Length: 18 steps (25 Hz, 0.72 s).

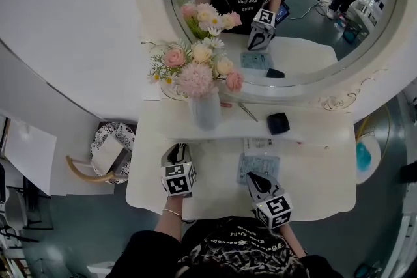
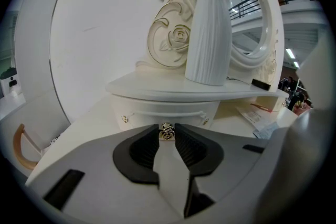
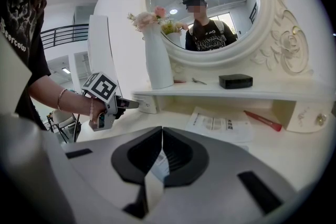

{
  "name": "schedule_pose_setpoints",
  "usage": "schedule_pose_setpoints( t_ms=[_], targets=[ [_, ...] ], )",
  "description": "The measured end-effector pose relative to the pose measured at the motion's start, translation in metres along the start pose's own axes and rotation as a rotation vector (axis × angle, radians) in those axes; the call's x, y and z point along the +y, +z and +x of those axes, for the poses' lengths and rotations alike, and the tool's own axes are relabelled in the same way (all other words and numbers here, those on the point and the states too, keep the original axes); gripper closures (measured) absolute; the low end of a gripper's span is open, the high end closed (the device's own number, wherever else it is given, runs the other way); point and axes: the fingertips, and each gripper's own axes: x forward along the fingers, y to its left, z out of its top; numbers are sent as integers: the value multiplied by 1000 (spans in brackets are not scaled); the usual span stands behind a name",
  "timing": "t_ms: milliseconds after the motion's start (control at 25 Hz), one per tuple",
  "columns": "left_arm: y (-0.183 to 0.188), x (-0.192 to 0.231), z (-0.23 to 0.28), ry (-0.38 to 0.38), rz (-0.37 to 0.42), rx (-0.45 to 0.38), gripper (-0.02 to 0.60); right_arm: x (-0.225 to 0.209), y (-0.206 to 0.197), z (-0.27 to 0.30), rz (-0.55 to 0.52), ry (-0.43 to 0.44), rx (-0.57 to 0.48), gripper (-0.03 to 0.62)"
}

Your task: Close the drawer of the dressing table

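The white dressing table [image 1: 326, 172] has a small drawer [image 2: 163, 112] under the left end of its raised shelf. The drawer front carries a gold rose-shaped knob [image 2: 167, 131]. My left gripper [image 2: 167, 132] is shut on that knob, one ribbed pad on each side of it. The right gripper view shows the left gripper [image 3: 134, 104] with its tips at the drawer front [image 3: 144, 105]. The drawer front sits just under the shelf's edge. My right gripper [image 3: 161, 132] hovers over the tabletop, jaws shut with nothing in them. The head view shows the left gripper [image 1: 179, 150] and the right gripper [image 1: 252, 177].
A white ribbed vase [image 1: 206, 111] of flowers stands on the shelf above the drawer, with a black box [image 1: 278, 122] further right. Printed sheets [image 1: 258, 166] and a red pen [image 3: 265, 120] lie on the tabletop. A round mirror [image 1: 326, 10] rises behind; a stool [image 1: 107, 153] stands at the left.
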Motion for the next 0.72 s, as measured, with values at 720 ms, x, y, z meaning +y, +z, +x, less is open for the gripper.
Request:
schedule_pose_setpoints(
  t_ms=[720],
  targets=[
    [2, 1, 3, 2, 0, -1, 482, -2, -1, 0, 4, -8, 0, 580]
  ],
)
